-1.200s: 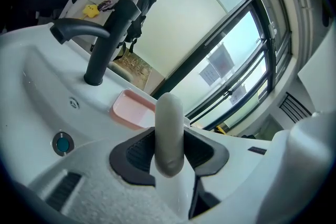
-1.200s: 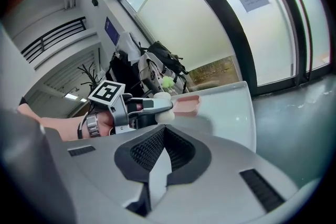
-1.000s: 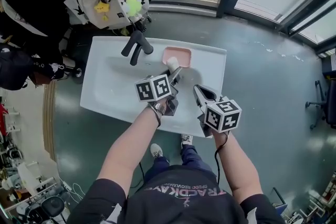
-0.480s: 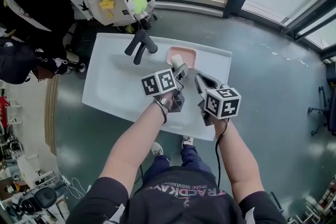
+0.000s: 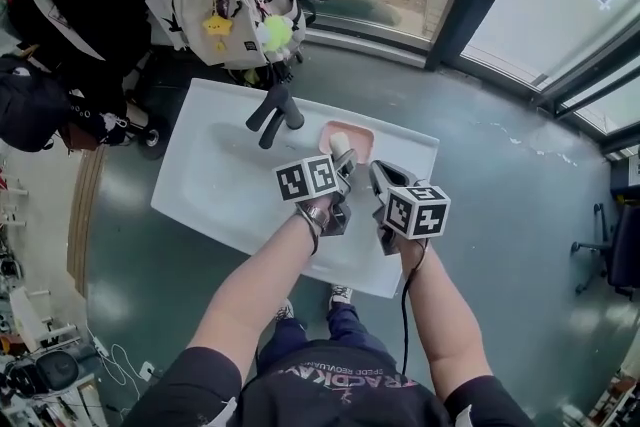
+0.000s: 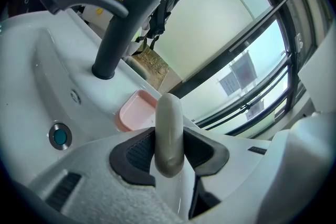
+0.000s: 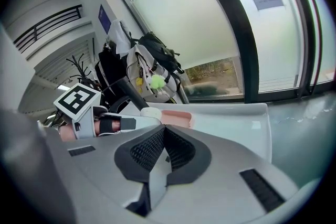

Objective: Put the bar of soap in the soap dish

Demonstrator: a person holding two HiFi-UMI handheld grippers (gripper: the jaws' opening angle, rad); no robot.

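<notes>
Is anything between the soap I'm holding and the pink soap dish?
Nothing visible: the bar of soap is clamped in the left claw, the empty soap dish lies just beyond, the faucet off to the side.

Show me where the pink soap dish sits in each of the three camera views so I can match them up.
Head view: the soap dish is at upper centre, right of the dark faucet.
Left gripper view: the soap dish is left of centre, just behind the bar of soap, with the faucet above left.
Right gripper view: the soap dish is small at centre, right of the faucet.
Shared landmark: the faucet.
</notes>
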